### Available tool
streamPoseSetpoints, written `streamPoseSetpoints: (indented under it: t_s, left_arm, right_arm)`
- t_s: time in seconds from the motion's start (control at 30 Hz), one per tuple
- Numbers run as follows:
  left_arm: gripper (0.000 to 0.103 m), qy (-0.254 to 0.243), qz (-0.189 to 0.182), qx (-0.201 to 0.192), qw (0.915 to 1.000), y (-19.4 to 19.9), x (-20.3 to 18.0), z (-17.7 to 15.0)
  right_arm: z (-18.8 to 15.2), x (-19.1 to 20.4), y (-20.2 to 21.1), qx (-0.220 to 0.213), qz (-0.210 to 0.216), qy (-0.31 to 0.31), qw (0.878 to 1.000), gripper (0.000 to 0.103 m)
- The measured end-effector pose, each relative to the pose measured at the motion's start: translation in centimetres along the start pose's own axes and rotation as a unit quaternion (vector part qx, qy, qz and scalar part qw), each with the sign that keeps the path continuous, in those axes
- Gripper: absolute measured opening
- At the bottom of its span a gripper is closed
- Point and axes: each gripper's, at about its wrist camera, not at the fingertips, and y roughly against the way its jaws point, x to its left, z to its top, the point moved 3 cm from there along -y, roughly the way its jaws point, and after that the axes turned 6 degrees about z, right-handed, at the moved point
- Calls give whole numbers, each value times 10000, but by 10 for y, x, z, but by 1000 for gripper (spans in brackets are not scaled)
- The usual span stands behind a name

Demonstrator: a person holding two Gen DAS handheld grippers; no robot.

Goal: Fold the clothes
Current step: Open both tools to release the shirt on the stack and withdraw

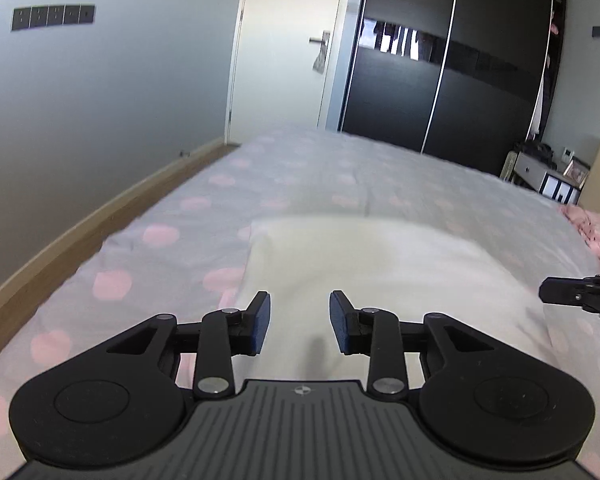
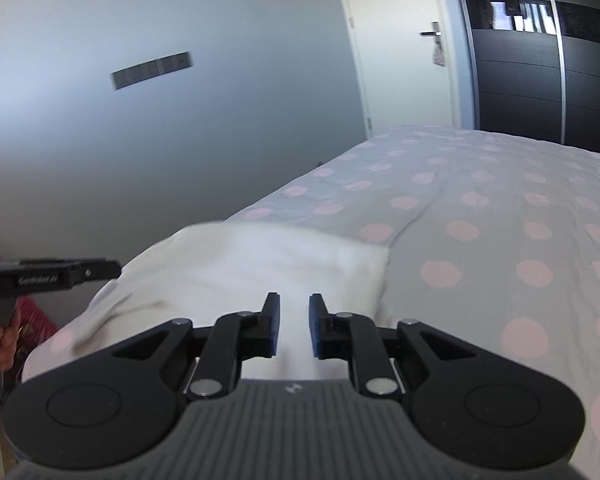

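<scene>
A white folded garment point(image 1: 380, 272) lies flat on the bed's near edge; it also shows in the right wrist view point(image 2: 260, 264). My left gripper point(image 1: 300, 320) is open and empty, hovering over the garment's near left part. My right gripper point(image 2: 294, 326) is open with a narrower gap, empty, above the garment's near right part. The right gripper's tip point(image 1: 576, 294) shows at the right edge of the left wrist view. The left gripper's body point(image 2: 52, 274) shows at the left of the right wrist view, held by a hand.
The bed has a grey sheet with pink dots point(image 2: 500, 220) and a wooden frame point(image 1: 80, 224) along the wall. A pink crumpled cloth point(image 1: 592, 228) lies at the bed's right edge. A dark wardrobe point(image 1: 460, 60), a door and a small drawer unit point(image 1: 540, 172) stand beyond.
</scene>
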Motion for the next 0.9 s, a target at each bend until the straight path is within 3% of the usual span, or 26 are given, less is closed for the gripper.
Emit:
streamPoseSetpoints:
  t_s: [0.23, 0.43, 0.67, 0.9]
  left_arm:
    - [31, 248, 38, 413, 9988, 22, 1, -36]
    - [43, 147, -236, 343, 9990, 65, -28, -54]
    - [53, -550, -925, 267, 9938, 123, -101, -58]
    - [63, -1317, -1664, -361, 9765, 195, -201, -34]
  right_arm:
    - [-49, 24, 25, 567, 36, 268, 9980, 25]
    - [-79, 27, 66, 647, -111, 110, 9978, 27]
    - [-113, 17, 142, 546, -403, -101, 9976, 33]
    - [-145, -2, 240, 210, -909, -425, 9947, 38]
